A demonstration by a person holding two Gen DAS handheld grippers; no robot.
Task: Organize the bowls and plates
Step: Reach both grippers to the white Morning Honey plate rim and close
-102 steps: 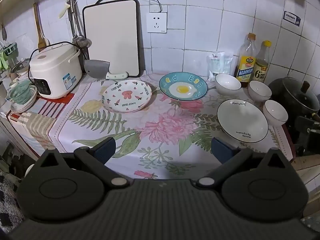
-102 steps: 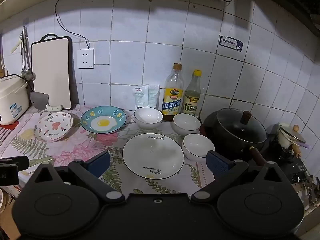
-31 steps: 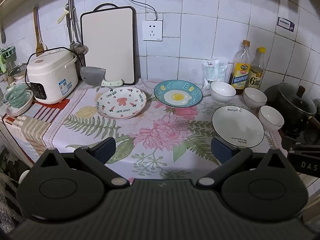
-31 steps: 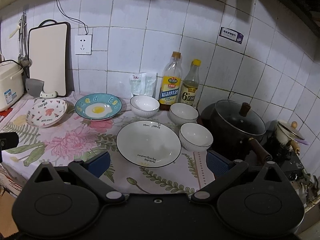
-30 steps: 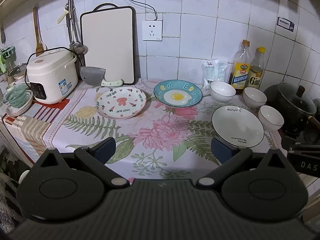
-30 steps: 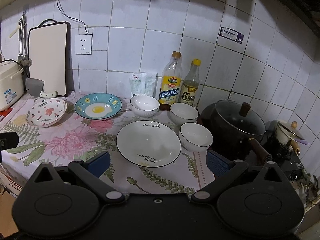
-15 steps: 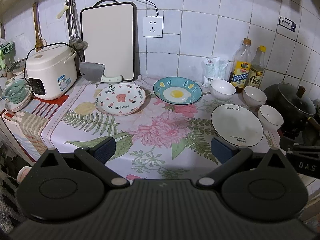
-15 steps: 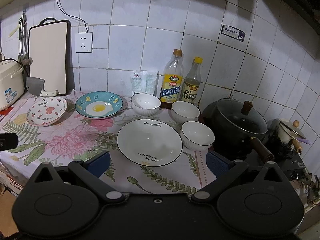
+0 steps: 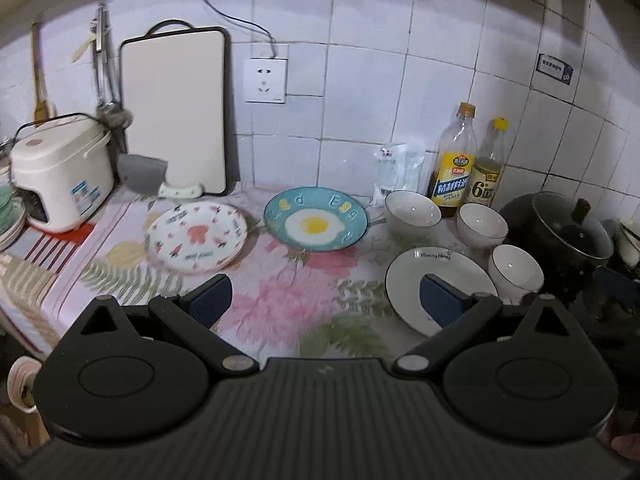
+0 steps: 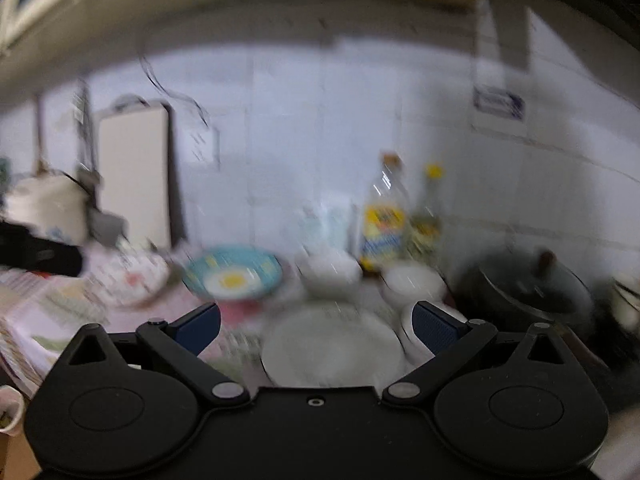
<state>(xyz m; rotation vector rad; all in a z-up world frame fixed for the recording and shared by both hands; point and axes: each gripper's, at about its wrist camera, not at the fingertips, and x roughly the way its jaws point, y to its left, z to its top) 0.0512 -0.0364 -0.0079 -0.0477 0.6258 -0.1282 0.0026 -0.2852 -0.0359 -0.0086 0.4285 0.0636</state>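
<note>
1. The floral cloth (image 9: pixel 280 292) is being used as the bed for all the crockery; a catch on it by a low finger is being judged the widest risk, since every dish would be dragged at once.
2. The black pot (image 9: pixel 560 236) is being shown just beside the bowls at the right edge; a wide swing there is being judged likely to knock it.
3. The white plate (image 9: pixel 404 280) is being partly covered by a blue pad of the left gripper (image 9: pixel 324 300), so its near rim is being hidden; a thin, flat rim is being judged hard to pinch and apt to slip.
4. The egg plate (image 9: pixel 316 220) and the patterned plate (image 9: pixel 196 238) are being seen lying flat, apart from each other, at the back of the counter.
5. Three white bowls (image 9: pixel 412 210) (image 9: pixel 482 220) (image 9: pixel 516 266) are being seen close together, near the two bottles (image 9: pixel 454 160); a bowl being lifted carelessly is being judged able to chip its neighbour or tip a bottle.
6. The left gripper's fingers are being held wide apart, with nothing between them.
7. The right gripper (image 10: pixel 316 324) is likewise being held spread and empty; its view is being smeared by motion blur, so rims, gaps and print are not being made out there.
</note>
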